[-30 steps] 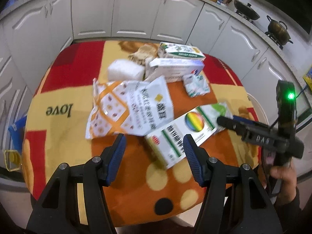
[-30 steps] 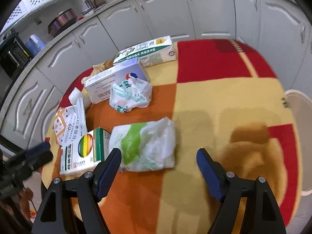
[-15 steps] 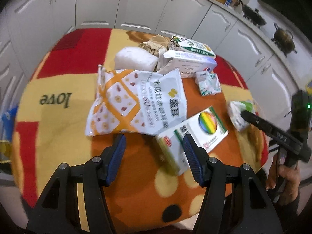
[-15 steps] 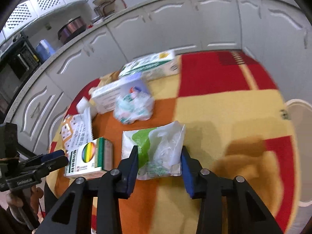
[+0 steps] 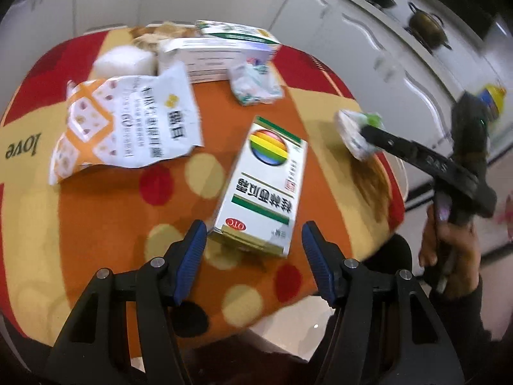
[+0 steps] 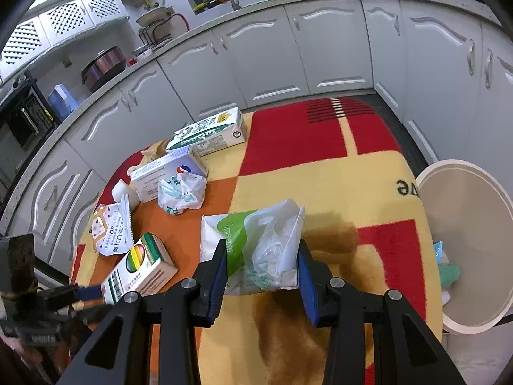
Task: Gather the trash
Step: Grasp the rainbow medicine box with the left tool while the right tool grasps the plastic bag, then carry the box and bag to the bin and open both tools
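On the left of the table (image 5: 105, 224), which was covered by a red, yellow and orange cloth, an orange-and-white snack bag (image 5: 128, 125) lay flat, with a white lump (image 5: 123, 61) just behind it; further right, at the far edge, a white carton (image 5: 218, 54) and a green-and-white carton (image 5: 237, 32) lay one behind the other, and a small crumpled wrapper (image 5: 256, 83) sat just in front of the white carton; the left tongs (image 5: 251, 253) stood apart, the blue pads either side of the near end of a rainbow-printed medicine box (image 5: 266, 186) without pressing it; the box lay flat on the orange part of the cloth, its short end between the pads.

In the right wrist view the same box (image 6: 141, 269) lay at the left edge of the table, the left tongs' blue tip touching or almost touching its near corner; to the right of it the right tongs (image 6: 261, 276) were clamped on a green-and-white plastic bag (image 6: 256, 240), both blue pads pressed against its sides near the table's front edge; whether the bag rested on the cloth or was just lifted could not be told; beside the table at the far right stood a white bin (image 6: 429, 179), open, with some scraps inside near its right wall.
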Motion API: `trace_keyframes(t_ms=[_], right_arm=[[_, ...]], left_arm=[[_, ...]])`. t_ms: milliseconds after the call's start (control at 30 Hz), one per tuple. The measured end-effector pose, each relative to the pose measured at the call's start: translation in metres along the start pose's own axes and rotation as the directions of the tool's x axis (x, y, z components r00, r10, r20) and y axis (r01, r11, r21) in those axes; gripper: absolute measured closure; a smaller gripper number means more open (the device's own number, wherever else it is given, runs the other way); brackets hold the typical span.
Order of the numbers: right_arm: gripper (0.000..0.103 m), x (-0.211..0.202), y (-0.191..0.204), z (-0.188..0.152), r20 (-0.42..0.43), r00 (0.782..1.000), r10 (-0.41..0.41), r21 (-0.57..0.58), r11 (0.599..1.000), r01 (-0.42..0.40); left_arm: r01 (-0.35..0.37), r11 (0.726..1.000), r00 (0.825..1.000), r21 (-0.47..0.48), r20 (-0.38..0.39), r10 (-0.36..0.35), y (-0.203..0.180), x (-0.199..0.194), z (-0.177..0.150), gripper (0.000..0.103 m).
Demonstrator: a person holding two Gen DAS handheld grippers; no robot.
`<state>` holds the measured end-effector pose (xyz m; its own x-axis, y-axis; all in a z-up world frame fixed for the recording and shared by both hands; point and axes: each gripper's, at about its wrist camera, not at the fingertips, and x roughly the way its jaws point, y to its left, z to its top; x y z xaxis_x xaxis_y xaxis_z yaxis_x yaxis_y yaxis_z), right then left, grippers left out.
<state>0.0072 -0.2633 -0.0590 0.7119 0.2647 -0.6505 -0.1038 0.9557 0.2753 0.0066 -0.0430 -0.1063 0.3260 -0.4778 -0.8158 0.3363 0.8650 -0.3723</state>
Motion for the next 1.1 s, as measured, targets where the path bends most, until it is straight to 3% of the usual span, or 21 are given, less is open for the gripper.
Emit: trace_keyframes(t_ms=[67,133,233,467,533,833,1100], right_arm=[[0.064,-0.002,-0.001,-0.001,0.004,1.0,-0.001,0.004,1.0,0.001],[0.064,-0.004,-0.001,-0.002,0.006,1.0,0.001,0.004,1.0,-0.001],[0.064,-0.005,-0.002,-0.003,0.008,1.0,-0.001,0.004,1.0,0.001],[0.064,-0.013,-0.007,-0.007,0.016,0.999,-0.029,-0.003,1.0,0.029],[0.064,-0.016,-0.011,-0.008,0.02,0.999,-0.043,-0.003,0.999,0.043],[0.064,-0.04,-0.038,-0.009,0.064,0.99,-0.125,0.006,0.992,0.125],[0.064,-0.066,-0.093,-0.012,0.086,0.969,-0.232,0.08,0.971,0.225]], left_arm=[[-0.019,1.0,1.0,0.024,0.023,0.019,-0.007,-0.005,0.003,0.041],[-0.056,0.998,0.997,0.041,0.058,0.054,-0.011,-0.007,0.01,0.033],[-0.092,0.994,0.993,0.064,0.084,0.087,-0.019,-0.002,0.02,0.032],[-0.227,0.958,0.974,0.174,0.025,0.227,-0.039,0.045,0.03,0.036],[-0.204,0.964,0.979,0.169,0.016,0.205,-0.04,0.049,0.032,0.051],[-0.082,0.98,0.996,0.182,0.056,0.073,-0.084,0.044,0.055,0.052],[0.01,0.966,0.998,0.26,0.05,-0.024,-0.156,0.069,0.088,0.052]])
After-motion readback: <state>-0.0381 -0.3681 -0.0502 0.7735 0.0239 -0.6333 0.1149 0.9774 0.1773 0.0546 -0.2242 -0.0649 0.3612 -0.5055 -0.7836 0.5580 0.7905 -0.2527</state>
